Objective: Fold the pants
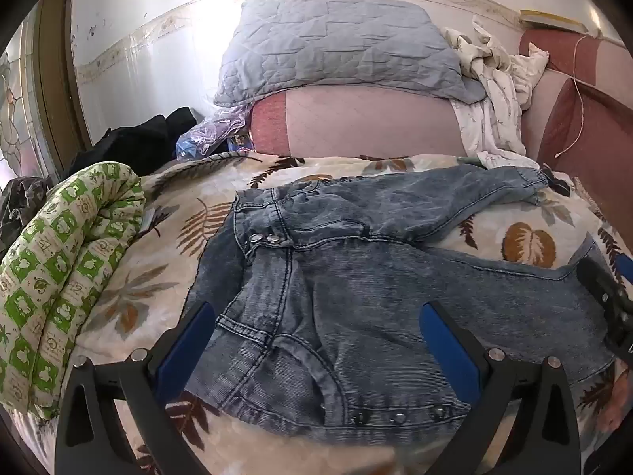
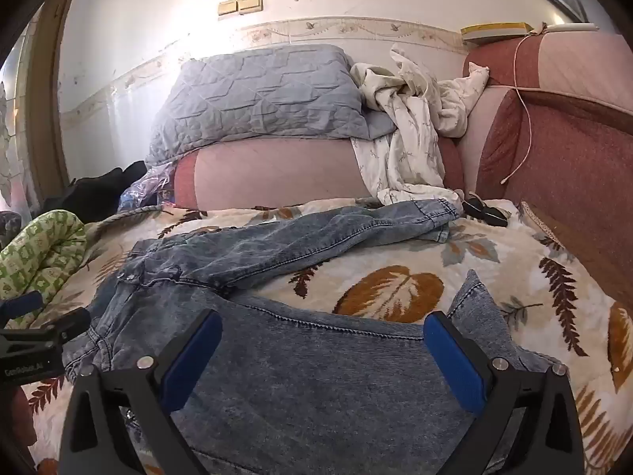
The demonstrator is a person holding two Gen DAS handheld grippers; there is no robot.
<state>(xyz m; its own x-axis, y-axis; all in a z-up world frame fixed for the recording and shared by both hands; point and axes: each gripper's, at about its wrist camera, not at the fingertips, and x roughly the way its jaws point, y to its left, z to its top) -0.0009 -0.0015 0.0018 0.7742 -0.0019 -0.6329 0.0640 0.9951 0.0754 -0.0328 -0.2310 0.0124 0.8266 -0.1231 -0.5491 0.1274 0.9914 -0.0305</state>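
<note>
Blue washed-denim pants (image 1: 356, 277) lie spread on a leaf-print blanket (image 1: 166, 253), waistband to the left, one leg running back right and the other leg along the front. My left gripper (image 1: 316, 312) is open, hovering over the waistband and pocket area, holding nothing. My right gripper (image 2: 322, 324) is open above the near leg of the pants (image 2: 316, 376), holding nothing. The far leg (image 2: 356, 225) reaches toward the sofa back. The right gripper also shows at the right edge of the left wrist view (image 1: 609, 297). The left gripper shows at the left edge of the right wrist view (image 2: 35, 332).
A rolled green-and-white quilt (image 1: 63, 269) lies at the left. A grey quilted pillow (image 1: 336, 47) and crumpled white cloth (image 1: 490, 91) sit on the pink sofa arm behind. Red cushions (image 2: 554, 166) stand at the right. A small black object (image 2: 484, 209) lies near the far leg's end.
</note>
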